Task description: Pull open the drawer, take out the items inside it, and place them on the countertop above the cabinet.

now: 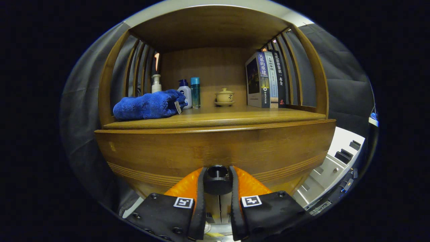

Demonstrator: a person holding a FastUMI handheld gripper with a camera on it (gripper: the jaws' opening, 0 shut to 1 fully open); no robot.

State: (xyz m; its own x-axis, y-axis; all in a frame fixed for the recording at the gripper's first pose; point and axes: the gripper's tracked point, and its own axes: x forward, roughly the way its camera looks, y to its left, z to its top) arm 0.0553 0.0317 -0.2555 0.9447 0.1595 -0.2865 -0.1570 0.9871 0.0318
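Fingers of the gripper (217, 188) sit on either side of the dark round drawer knob (217, 178), close against its flanks and apparently pinching it, though whether both are truly pressing cannot be told for certain. The knob sits at the middle of the wooden drawer front (215, 148), directly ahead of the gripper, and the drawer looks closed or barely started, so the items inside are hidden. Above the drawer front, beyond the fingers, lies the tabletop (235, 116) where those items must end up. It carries a folded blue towel (147, 106) ahead and to the left, three bottles (186, 92) just behind the towel, a small lidded cup on a saucer (224, 96) almost straight ahead, and upright books (267, 79) to the right. The knob is the only sensible hold — small, hard and probably smooth, so a grip around its narrower stem behind the head should resist slipping better than one on the rounded cap. The drawer is likely stiff solid wood, fairly heavy, sliding with some friction — a straight, level pull should suit it. Bare tabletop between towel and cup offers landing room.
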